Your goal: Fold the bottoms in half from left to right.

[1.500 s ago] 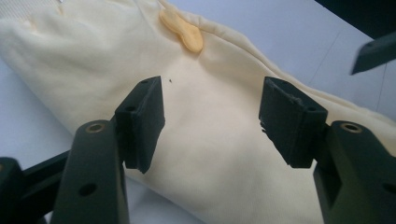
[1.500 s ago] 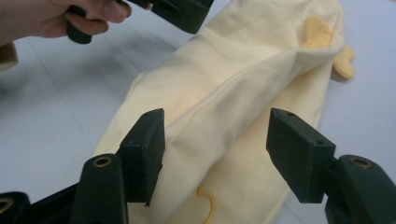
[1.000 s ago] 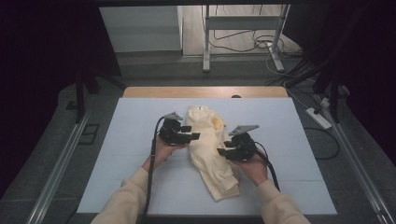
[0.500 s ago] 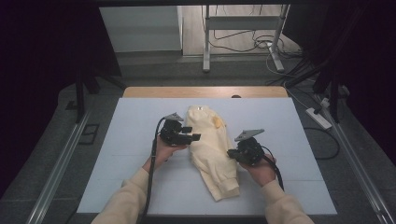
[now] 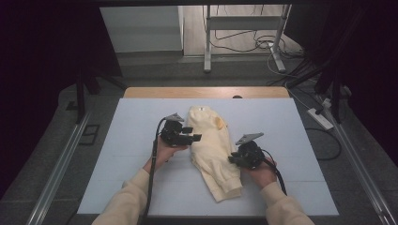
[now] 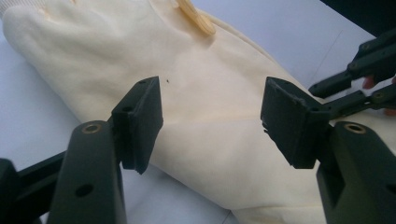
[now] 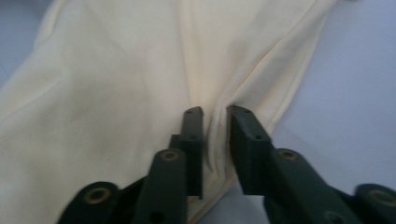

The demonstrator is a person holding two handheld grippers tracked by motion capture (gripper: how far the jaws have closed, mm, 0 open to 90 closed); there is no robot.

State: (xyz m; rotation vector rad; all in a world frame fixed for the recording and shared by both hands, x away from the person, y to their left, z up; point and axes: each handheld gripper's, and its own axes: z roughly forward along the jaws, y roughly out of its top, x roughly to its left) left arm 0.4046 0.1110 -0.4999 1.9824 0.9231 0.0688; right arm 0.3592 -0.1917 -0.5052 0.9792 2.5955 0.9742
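Garment: a cream sweatshirt (image 5: 213, 150) lies folded into a long strip on the pale table mat (image 5: 122, 159), collar end far, cuffed end near the person.
Right gripper (image 5: 234, 159): clenched on a ridge of fabric at the strip's right edge; a second ago it sat over the cloth, since drawn outward, probably tugging that side.
Left gripper (image 5: 197, 137): jaws spread wide, released, hovering over the left side.
Unclear: how the layers underneath are folded.
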